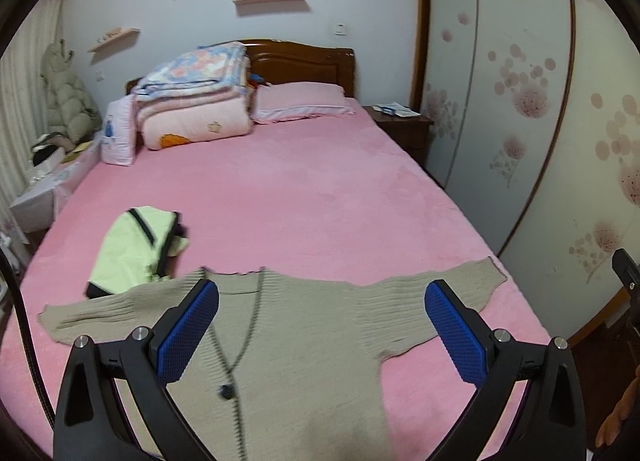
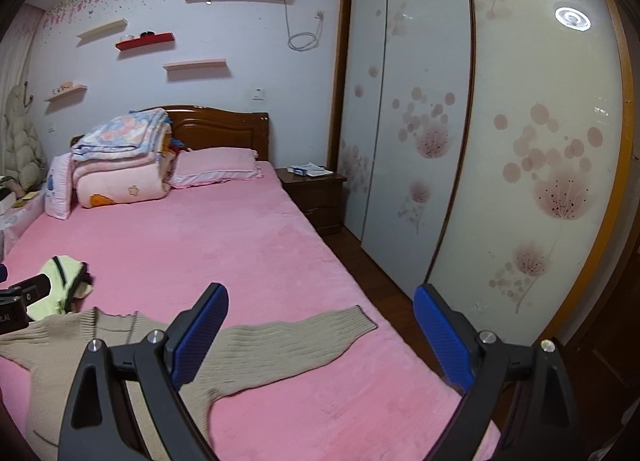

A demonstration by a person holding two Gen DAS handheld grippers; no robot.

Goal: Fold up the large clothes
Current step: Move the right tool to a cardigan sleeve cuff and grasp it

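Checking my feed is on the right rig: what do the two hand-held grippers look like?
Both match: the left hand-held gripper and right hand-held gripper have black angular frames with silver screw heads and two fingers faced with textured blue pads. A dark cable runs beside the left one.

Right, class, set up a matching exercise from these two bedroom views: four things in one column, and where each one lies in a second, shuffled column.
Things:
1. beige cardigan
2. pale green garment
3. pink pillow
4. folded quilts

Places:
A. against the headboard, right of the stack
B. spread flat at the near end of the bed
C. stacked at the bed's far left corner
D. bundled just beyond the cardigan's left sleeve

Pairs: 1-B, 2-D, 3-A, 4-C
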